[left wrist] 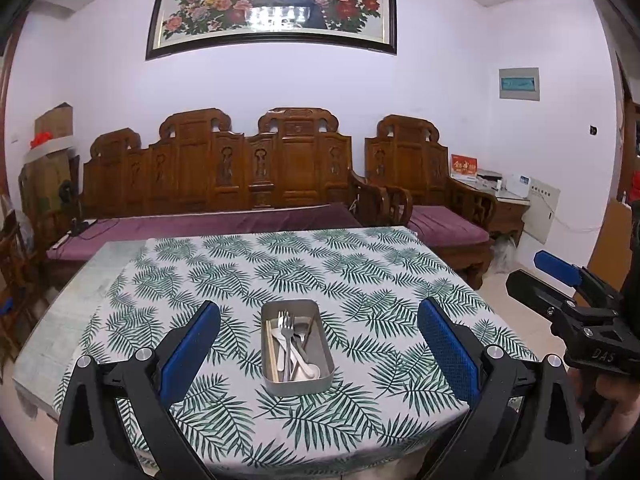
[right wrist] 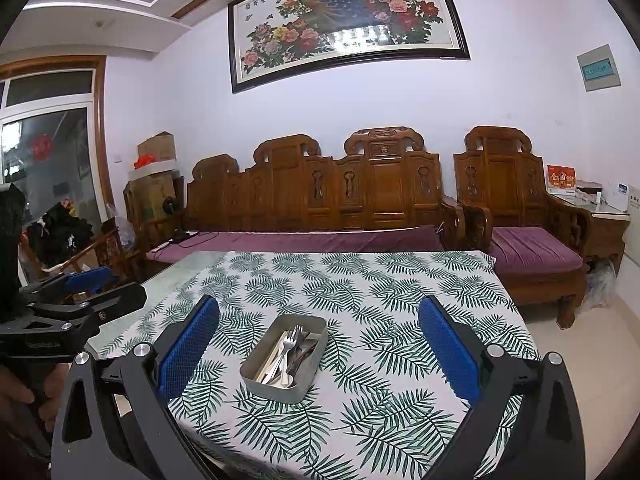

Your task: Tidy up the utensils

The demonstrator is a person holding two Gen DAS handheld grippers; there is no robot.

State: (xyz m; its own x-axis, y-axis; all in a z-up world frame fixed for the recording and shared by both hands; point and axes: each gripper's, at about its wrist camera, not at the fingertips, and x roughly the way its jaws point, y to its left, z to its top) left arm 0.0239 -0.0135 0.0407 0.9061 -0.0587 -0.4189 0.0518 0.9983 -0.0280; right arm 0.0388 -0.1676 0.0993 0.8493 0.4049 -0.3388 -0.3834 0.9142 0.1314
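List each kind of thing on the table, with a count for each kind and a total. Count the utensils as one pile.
Tin: 1
Utensil pile in the tin, with a fork on top: 1; single pieces overlap too much to count
Leaf-print cloth: 1
Total: 3

Utensils point(left wrist: 294, 344) in tin point(left wrist: 297, 384) — on table point(left wrist: 360, 280)

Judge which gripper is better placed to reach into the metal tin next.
Left, marginally. The left gripper has the metal tin centred lengthwise between its open fingers; the right gripper, also open, sees it offset left and angled.
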